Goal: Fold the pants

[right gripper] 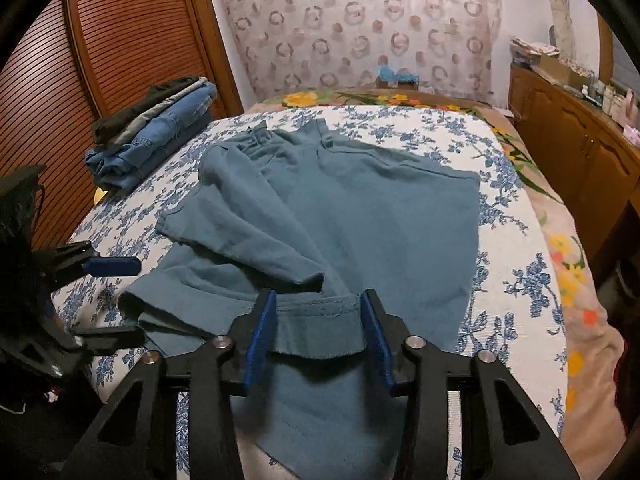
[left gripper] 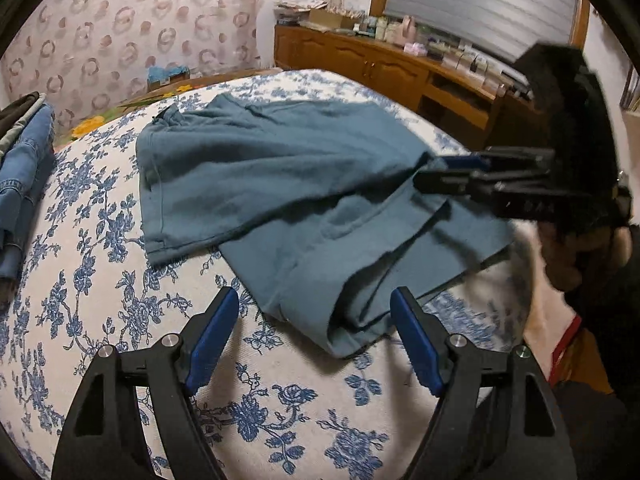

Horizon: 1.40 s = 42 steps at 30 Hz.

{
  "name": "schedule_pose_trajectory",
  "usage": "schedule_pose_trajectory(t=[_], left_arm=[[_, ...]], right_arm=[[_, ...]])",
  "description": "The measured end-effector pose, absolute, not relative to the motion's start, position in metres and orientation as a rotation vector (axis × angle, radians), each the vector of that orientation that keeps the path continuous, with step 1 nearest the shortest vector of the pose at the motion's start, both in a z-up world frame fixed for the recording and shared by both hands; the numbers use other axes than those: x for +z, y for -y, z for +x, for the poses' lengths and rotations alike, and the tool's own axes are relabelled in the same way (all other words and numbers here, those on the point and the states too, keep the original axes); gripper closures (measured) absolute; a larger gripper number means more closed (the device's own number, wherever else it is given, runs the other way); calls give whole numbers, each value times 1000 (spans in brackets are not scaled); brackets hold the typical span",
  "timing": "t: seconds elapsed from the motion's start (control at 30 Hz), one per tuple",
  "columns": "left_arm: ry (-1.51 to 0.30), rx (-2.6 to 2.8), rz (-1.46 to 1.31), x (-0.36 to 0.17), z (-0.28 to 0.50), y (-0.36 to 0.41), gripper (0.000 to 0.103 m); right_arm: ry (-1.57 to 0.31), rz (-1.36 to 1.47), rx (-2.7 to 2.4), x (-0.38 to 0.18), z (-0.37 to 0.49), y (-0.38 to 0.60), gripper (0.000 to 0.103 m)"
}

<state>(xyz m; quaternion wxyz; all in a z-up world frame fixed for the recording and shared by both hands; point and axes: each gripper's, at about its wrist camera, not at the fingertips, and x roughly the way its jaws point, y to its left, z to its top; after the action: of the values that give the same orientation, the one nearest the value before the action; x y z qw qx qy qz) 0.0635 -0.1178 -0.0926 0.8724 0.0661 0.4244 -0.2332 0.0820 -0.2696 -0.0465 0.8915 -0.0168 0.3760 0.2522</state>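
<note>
While the bed (right gripper: 516, 240) with its blue-floral white cover fills most of both views, the teal pants (right gripper: 360, 216) lie spread across its middle, partly folded, one leg doubled back over the other, waistband toward the far end. Beyond the bed's far edge hangs a curtain (right gripper: 360, 20) printed with rings. A slatted wooden door (right gripper: 120, 32) stands behind the bed's left side in the right wrist view. A wooden sideboard (left gripper: 360, 60) runs along the other side, its top crowded with small boxes and bottles too blurred to identify; an open cubby below, contents unclear. A stack of folded clothes (right gripper: 156, 132), denim with darker pieces on top, sits on the bed's left edge, well apart from the pants. A small blue box (right gripper: 398, 74) sits past the far end of the bed.

Left gripper (left gripper: 316, 300): jaws wide apart, nothing between the pads, hovering over the cover just beside the pants' near leg end. Right gripper (right gripper: 318, 300): jaws partway in, the hem of the near leg lying between the blue pads; pads do not clearly press the cloth. A hand (left gripper: 576, 256) holds that gripper, blurred.
</note>
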Motion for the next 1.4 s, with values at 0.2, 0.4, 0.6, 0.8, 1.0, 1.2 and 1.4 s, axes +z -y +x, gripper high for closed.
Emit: schedule_pose_trajectory(t=[0.2,0.4,0.6,0.8,1.0,1.2,1.4], left_arm=[[-872,-421,196,-96,61,115,24],[-829,-390,179,-83,55,99,24],[-768,-434,97,-59,44,87,24],[-735,-432,78,-50,46,88,24],[-751,-424,73,-55,55,92,24],[-751,-418,62,-59,58,93,24],[-741,-404,47,-61,61,92,24]], right_arm=[[-753,-11,560,-35,74,271,93],[-697,11,556,-17,49,280,95],[-679,2,536,-11,26,290,95],[-695,5,508,-15,12,297,95],[-721,29,493,-21,2,307,95],[-764,52,465,-30,1,317,95],[-808,75,452,-44,4,319,95]])
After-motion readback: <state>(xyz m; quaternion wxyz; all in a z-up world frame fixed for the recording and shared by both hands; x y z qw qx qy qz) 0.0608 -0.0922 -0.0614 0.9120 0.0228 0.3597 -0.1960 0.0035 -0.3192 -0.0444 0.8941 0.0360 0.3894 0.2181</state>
